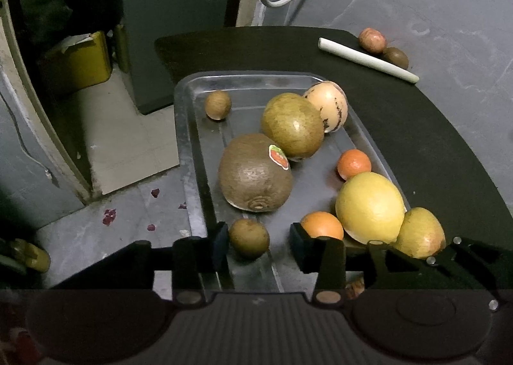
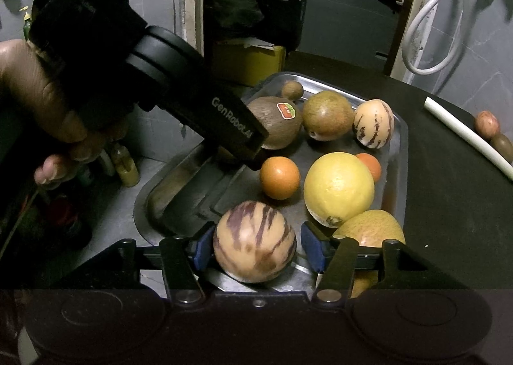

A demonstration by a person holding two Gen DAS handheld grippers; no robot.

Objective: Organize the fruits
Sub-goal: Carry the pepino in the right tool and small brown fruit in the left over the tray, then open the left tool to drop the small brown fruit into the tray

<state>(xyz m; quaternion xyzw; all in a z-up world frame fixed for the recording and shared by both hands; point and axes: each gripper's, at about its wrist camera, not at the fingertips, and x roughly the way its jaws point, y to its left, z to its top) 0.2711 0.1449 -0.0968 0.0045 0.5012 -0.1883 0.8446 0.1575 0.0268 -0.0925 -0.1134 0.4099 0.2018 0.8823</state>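
Right claw (image 2: 255, 246) parted around striped melon (image 2: 254, 241), left claw (image 1: 259, 244) open, small brown fruit (image 1: 249, 237) between fingers

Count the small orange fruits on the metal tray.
2. One orange fruit lies mid-tray beside the big yellow fruit; the other peeks from behind it, near the tray edge. More may be hidden.

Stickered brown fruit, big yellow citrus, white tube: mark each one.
stickered brown fruit (image 1: 253, 176), left wrist view, bare skin.
big yellow citrus (image 2: 338, 188), right wrist view, rind centre.
white tube (image 1: 365, 59), left wrist view, mid-length.
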